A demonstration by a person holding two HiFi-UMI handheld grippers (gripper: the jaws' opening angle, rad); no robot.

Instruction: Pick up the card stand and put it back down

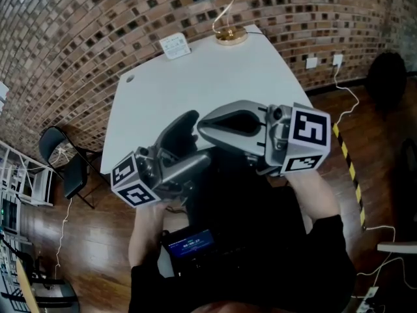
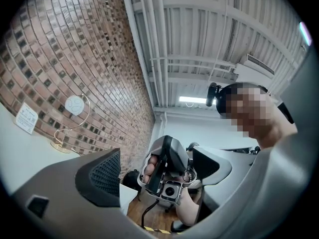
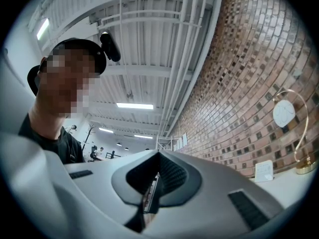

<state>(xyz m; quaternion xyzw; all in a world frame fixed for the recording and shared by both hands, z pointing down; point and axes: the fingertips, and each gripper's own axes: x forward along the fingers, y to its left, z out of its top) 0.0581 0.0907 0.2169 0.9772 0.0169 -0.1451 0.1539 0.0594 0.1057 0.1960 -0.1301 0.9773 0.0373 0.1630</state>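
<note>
Card stand [image 1: 229,34], curled gold wire on round base; left tongs [image 2: 158,163] apart, right tongs [image 3: 158,159] closed.

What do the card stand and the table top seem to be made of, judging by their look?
Card stand: probably metal with a polished gold finish; the thin curved wire and round base catch the light. Table top: smooth matt white, perhaps laminate or painted board; no grain or glare shows.
</note>
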